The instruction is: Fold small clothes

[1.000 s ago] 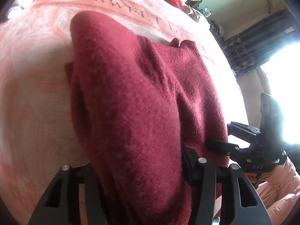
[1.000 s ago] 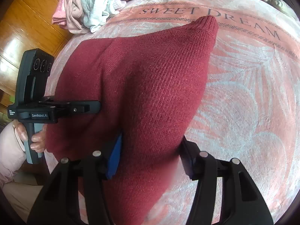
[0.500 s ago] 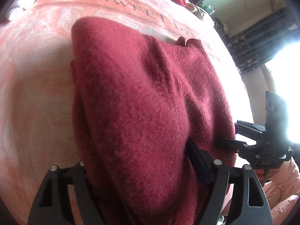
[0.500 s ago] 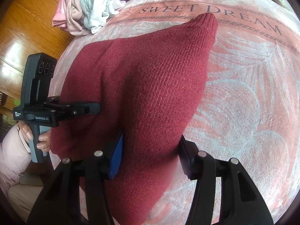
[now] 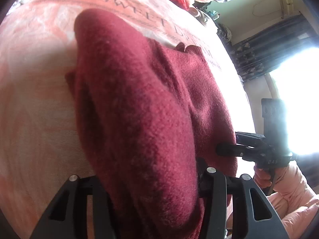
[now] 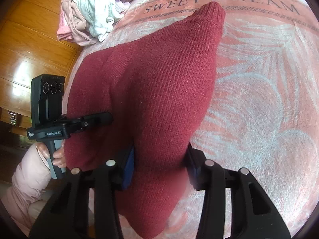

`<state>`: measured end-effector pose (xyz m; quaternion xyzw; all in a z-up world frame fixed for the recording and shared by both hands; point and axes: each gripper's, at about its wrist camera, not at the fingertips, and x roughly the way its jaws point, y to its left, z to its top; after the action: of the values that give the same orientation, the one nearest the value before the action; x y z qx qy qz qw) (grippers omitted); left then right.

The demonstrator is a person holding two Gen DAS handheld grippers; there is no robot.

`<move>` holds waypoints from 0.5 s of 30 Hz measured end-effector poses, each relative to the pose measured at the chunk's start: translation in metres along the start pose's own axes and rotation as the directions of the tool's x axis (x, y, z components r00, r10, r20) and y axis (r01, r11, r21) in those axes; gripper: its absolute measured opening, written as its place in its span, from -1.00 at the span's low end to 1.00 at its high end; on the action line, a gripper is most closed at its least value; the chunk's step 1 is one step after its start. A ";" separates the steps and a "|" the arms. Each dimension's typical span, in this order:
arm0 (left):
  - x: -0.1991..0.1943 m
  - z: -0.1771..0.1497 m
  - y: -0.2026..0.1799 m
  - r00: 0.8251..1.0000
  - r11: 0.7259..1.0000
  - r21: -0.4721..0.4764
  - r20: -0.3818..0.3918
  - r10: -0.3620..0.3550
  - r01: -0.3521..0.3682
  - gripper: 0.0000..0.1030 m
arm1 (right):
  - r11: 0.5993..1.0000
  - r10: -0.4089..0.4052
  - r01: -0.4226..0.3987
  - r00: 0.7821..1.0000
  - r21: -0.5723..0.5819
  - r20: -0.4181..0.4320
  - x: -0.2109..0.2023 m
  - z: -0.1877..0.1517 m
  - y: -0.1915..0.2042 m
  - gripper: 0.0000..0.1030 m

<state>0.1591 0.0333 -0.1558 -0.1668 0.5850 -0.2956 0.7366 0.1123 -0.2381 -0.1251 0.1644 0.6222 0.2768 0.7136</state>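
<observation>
Both claws are clamped on the same garment right now. The left gripper has its jaws closed down narrow on a thick bunch of the dark red knit sweater, and the right gripper is doing the same on its own bunch, blue pad pressed into the wool on one side. Each one pinches the near hem end, side by side, so neither hand is really nearer.

From the claws the sweater runs straight ahead, long axis pointing away toward the "SWEET DREAM" lettering on the pink blanket, with a ribbed cuff at the far tip (looks like a sleeve). I'd guess the next move carries the near edge forward over the far end.

A clothes pile sits well off at the blanket's corner.
</observation>
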 end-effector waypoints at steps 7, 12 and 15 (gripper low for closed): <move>-0.002 -0.001 -0.031 0.999 1.000 0.001 0.029 0.014 -0.014 -0.11 | 0.999 0.025 -0.026 0.999 0.037 0.021 -0.029 0.000 -0.011 -0.29; 0.010 0.011 -0.068 0.999 1.000 0.026 0.044 0.008 -0.009 -0.12 | 0.998 0.011 -0.015 0.997 0.058 0.075 -0.065 0.002 -0.026 -0.30; 0.018 0.025 -0.098 0.998 0.997 0.073 0.061 0.011 -0.015 -0.12 | 0.998 -0.007 -0.001 0.993 0.067 0.115 -0.088 -0.001 -0.041 -0.30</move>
<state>0.1620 -0.0557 -0.1053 -0.1447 0.5524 -0.3067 0.7615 0.1121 -0.3235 -0.0784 0.2030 0.5890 0.2448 0.7429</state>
